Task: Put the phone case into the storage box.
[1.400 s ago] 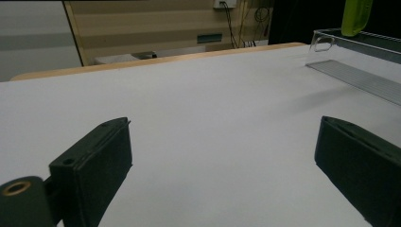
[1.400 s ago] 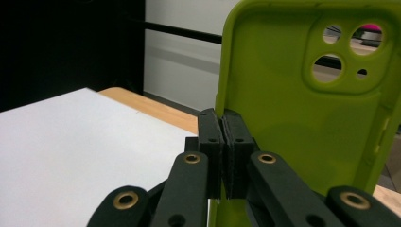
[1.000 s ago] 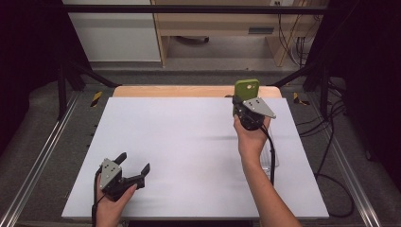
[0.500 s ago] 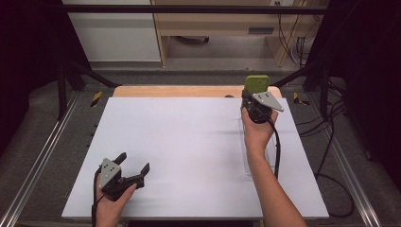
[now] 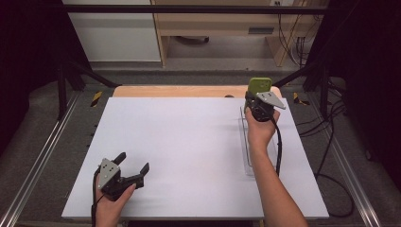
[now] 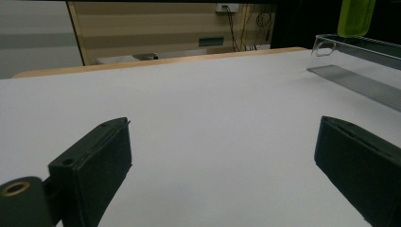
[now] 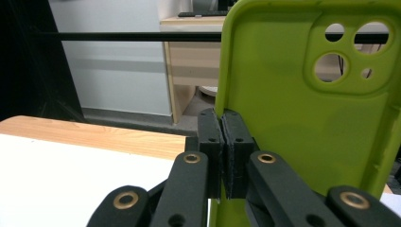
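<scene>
Right tool (image 5: 257, 97), upper right of high view, pinching edge of green phone case (image 5: 259, 85) upright above clear tray (image 5: 246, 156). Left tool (image 5: 132, 166) spread, lower left on counter (image 5: 189, 142). Risk: thin edge grip, case may pivot or miss tray

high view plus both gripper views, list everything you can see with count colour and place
phone case: 1, lime green, held upright above the table's far right corner, edge pinched in the right gripper
clear tray: 1, transparent, on the right part of the white top, under the right forearm
table: 1, white top with a wooden strip along the far edge
desk: 1, light wood, beyond the table
cables: several, black, on the floor at the right
left gripper: 1, black, near left of the table, fingers wide open, nothing between them
right gripper: 1, black, fingers closed on the case's edge
</scene>
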